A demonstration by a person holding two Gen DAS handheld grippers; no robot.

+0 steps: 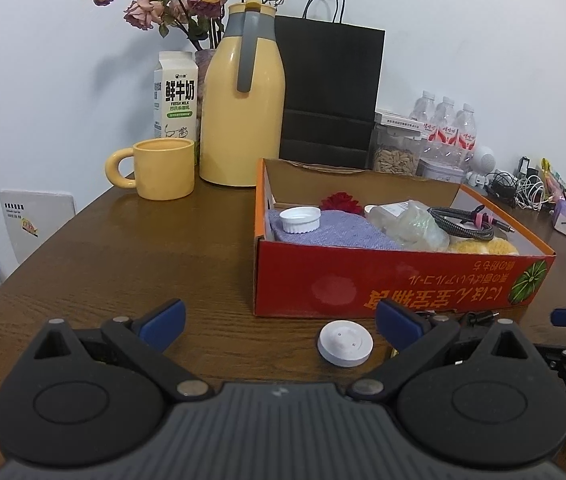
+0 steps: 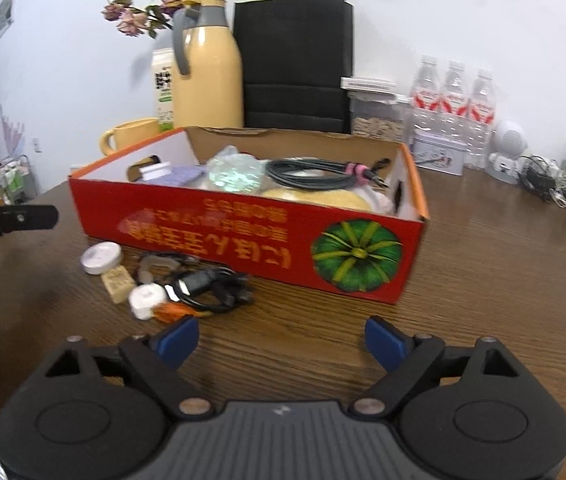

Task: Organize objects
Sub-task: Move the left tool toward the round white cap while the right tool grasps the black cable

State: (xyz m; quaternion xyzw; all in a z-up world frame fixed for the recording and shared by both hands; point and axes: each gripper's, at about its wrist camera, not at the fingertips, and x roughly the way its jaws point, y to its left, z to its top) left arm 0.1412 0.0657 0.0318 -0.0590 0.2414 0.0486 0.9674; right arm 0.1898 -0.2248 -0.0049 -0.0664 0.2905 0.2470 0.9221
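Note:
A red cardboard box (image 1: 403,280) (image 2: 243,236) sits on the wooden table, holding a white cap (image 1: 300,219), purple cloth (image 1: 323,234), a crumpled plastic bag (image 2: 235,176) and a coiled cable (image 1: 463,220) (image 2: 311,174). In front of it lie a white round disc (image 1: 345,343) (image 2: 101,258), a tan block (image 2: 118,282), a white plug (image 2: 147,298) and a black cable tangle (image 2: 211,284). My left gripper (image 1: 281,324) is open, and the disc rests on the table near its right finger, untouched. My right gripper (image 2: 281,340) is open over bare wood, right of the loose items.
Behind the box stand a yellow jug (image 1: 243,112), a yellow mug (image 1: 163,168), a milk carton (image 1: 175,96), a black paper bag (image 1: 331,92) and water bottles (image 2: 455,100). Chargers and cables (image 2: 555,184) clutter the far right. The table edge runs along the left.

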